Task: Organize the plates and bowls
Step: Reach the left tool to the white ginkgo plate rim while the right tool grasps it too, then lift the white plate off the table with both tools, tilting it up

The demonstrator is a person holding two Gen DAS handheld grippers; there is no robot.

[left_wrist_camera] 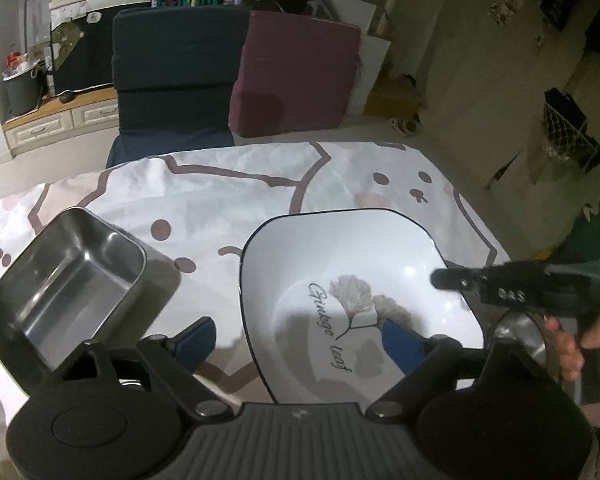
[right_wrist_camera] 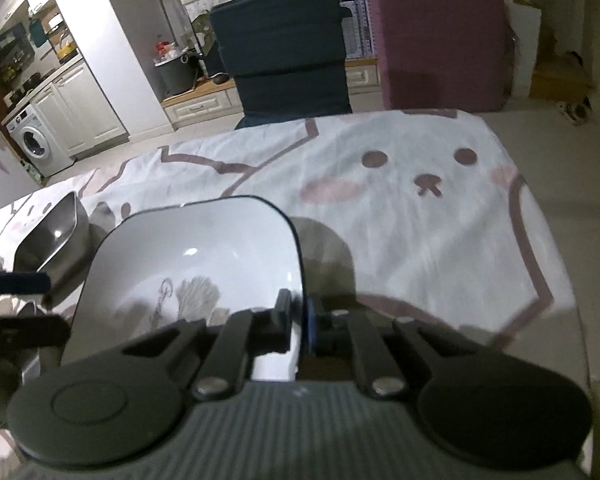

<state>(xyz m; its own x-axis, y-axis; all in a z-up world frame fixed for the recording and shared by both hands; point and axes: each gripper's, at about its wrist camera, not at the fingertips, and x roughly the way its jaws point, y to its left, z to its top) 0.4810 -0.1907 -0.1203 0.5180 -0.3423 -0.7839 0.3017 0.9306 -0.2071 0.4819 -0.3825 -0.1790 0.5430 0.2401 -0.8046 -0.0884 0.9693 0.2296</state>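
Observation:
A white square bowl point(left_wrist_camera: 340, 264) with a dark rim and a ginkgo leaf print sits over the cartoon-print cloth. It also shows in the right wrist view point(right_wrist_camera: 196, 248). My right gripper point(right_wrist_camera: 298, 316) is shut on the bowl's right rim, and it shows from the side in the left wrist view point(left_wrist_camera: 452, 280). My left gripper point(left_wrist_camera: 300, 338) is open, its blue fingers point(left_wrist_camera: 198, 340) astride the bowl's near-left edge without gripping it. A steel rectangular tray point(left_wrist_camera: 72, 284) sits to the left and shows in the right wrist view point(right_wrist_camera: 54, 232).
The table carries a white cloth point(right_wrist_camera: 400, 200) with a bear-face print. A dark blue cushion chair point(left_wrist_camera: 176, 76) and a maroon one point(left_wrist_camera: 296, 76) stand beyond the far edge. Cabinets and a washing machine point(right_wrist_camera: 36, 142) are at the back left.

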